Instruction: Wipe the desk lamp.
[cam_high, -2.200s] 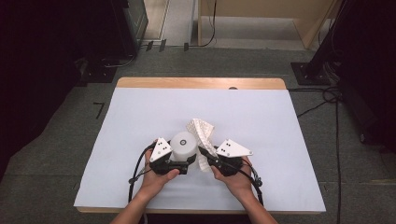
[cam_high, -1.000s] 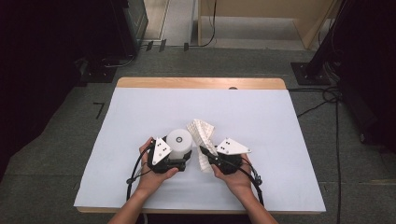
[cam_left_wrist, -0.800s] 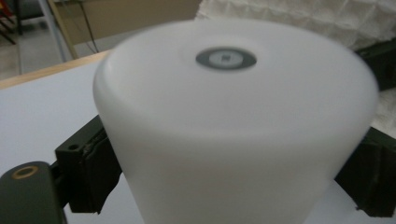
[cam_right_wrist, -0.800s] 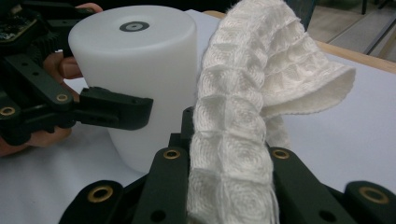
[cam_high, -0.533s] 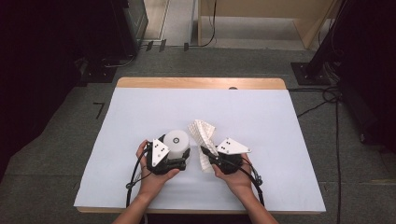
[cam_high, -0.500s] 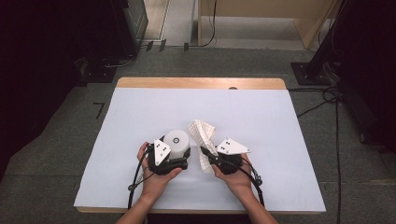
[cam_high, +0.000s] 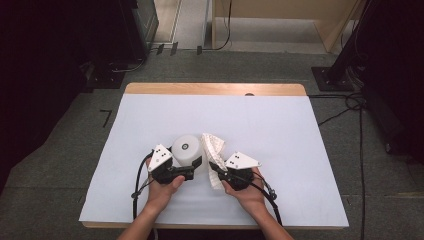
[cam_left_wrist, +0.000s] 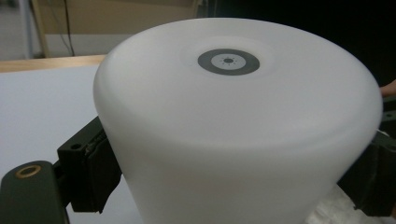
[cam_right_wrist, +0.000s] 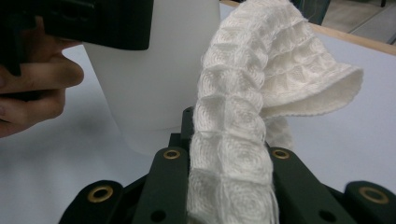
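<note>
A white plastic cup (cam_high: 186, 148) stands upside down, its base with a grey ring facing up (cam_left_wrist: 228, 61). My left gripper (cam_high: 196, 164) holds it by the sides; its jaws have just been closing, and the pads (cam_left_wrist: 95, 170) press on the cup wall. My right gripper (cam_high: 214, 167) is shut on a white waffle-weave cloth (cam_high: 212, 145), which rises between its jaws (cam_right_wrist: 231, 140) and folds over at the top. The cloth hangs right beside the cup (cam_right_wrist: 159, 70), whether touching it I cannot tell. The person's left hand (cam_right_wrist: 32, 84) is close by.
The table (cam_high: 280, 130) is covered with a white sheet, its wooden far edge (cam_high: 215, 89) exposed. Cables trail from both grippers toward the front edge. Dark equipment and cables stand on the floor around the table.
The left gripper and the cup have shifted slightly left and away from the person. The right gripper and the cloth have stayed in place.
</note>
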